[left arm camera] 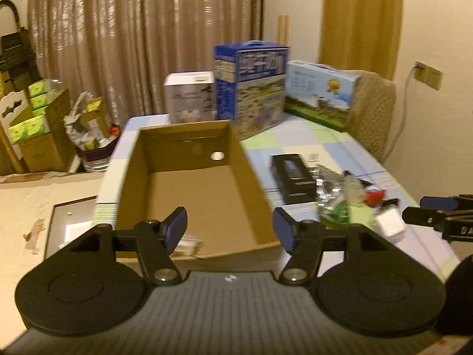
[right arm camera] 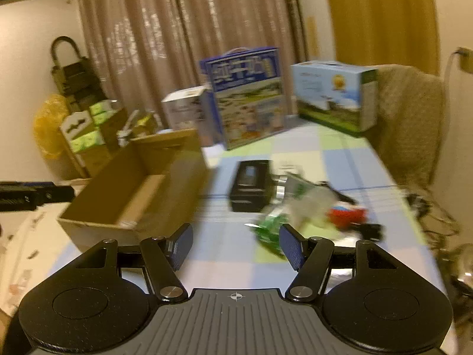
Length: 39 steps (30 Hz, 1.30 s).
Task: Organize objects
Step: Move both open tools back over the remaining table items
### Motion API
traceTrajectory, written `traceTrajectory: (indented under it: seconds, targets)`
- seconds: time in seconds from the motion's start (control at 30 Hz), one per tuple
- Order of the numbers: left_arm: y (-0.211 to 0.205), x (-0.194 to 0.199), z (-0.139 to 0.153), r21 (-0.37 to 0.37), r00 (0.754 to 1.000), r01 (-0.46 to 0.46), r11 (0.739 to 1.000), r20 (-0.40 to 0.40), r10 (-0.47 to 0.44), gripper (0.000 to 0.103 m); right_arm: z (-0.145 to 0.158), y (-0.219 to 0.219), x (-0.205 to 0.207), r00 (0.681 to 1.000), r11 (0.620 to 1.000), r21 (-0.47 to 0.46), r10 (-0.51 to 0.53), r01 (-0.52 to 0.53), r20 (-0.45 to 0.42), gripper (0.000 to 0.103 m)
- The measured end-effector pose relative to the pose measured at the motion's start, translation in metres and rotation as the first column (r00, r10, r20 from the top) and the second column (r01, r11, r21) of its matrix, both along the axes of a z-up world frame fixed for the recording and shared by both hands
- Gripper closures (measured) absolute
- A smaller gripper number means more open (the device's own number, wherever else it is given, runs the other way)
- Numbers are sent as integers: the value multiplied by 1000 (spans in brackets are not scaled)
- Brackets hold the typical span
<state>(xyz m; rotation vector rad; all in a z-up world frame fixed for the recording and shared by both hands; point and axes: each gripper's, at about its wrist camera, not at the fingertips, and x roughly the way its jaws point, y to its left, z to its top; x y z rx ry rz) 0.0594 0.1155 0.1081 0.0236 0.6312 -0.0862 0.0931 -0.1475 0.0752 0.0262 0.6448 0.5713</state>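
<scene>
Meanwhile, the open cardboard box (left arm camera: 192,195) sits at the near left of a checked tablecloth (left arm camera: 298,142), nearly bare inside except for one small pale item (left arm camera: 189,244) in its near corner. To its right lies the clutter awaiting sorting: a black carton (right arm camera: 251,186), crinkled green-and-silver packets (right arm camera: 272,224), a red-and-white object (right arm camera: 346,214) and a small white block (left arm camera: 390,226), all too blurred to name more closely. The left gripper (left arm camera: 230,230) hovers over the box's near end, jaws roughly half apart and holding nothing. The right gripper (right arm camera: 235,247) faces the pile from the near side, its jaws likewise parted and empty, the green packets just beyond its right finger. By the look of things, one drop into the box is over and the next pickup is starting. That pickup calls for the right gripper to settle on a single item, likely the nearest packet, and close on it cleanly. Printed cartons (right arm camera: 248,97) stand at the far end of the table, before a curtain (right arm camera: 183,35).
</scene>
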Motion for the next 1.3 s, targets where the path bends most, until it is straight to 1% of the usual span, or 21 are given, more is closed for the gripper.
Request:
traceTrajectory:
  seconds: [0.07, 0.1, 0.2, 0.27, 0.4, 0.47, 0.5, 0.53, 0.6, 0.83, 1.1, 1.3]
  targets:
    - [-17, -4, 0, -13, 1000, 26, 1000, 1, -26, 35, -2, -16, -5, 999, 999, -26, -34, 34, 15, 41]
    - [-25, -6, 0, -18, 999, 38, 999, 0, -38, 33, -3, -25, -7, 998, 998, -37, -55, 55, 19, 41]
    - [-51, -8, -5, -28, 997, 79, 996, -9, -79, 27, -9, -48, -9, 994, 993, -39, -108, 108, 3, 41]
    - [-69, -6, -9, -24, 994, 106, 994, -17, -106, 21, -12, -62, -11, 990, 990, -34, -138, 137, -5, 41]
    - [-97, -2, -21, -15, 989, 142, 990, -33, -143, 19, -15, -81, -10, 982, 982, -26, -186, 186, -12, 41]
    - [-107, -1, -26, -8, 987, 155, 988, -39, -155, 15, -17, -87, -8, 979, 979, -28, -204, 203, -13, 40]
    - [-111, 0, -28, -2, 986, 161, 987, -39, -161, 14, -19, -88, -6, 978, 978, -26, -207, 207, -16, 37]
    - [-115, 1, -30, 1, 985, 165, 986, -40, -165, 12, -21, -90, -4, 978, 978, -24, -209, 208, -19, 34]
    - [-121, 5, -36, 4, 985, 168, 986, -47, -168, 9, -25, -92, 0, 976, 976, -21, -217, 216, -24, 31]
    - [-134, 26, -55, 15, 982, 169, 985, -83, -167, 4, -40, -91, 21, 974, 975, -27, -223, 222, -43, 29]
    - [-146, 56, -80, 22, 976, 182, 983, -130, -177, 4, -76, -73, 59, 978, 972, -129, -203, 195, -57, 29]
    - [-151, 82, -96, 19, 970, 188, 982, -164, -182, 4, -109, -55, 85, 981, 973, -167, -173, 158, -83, 28]
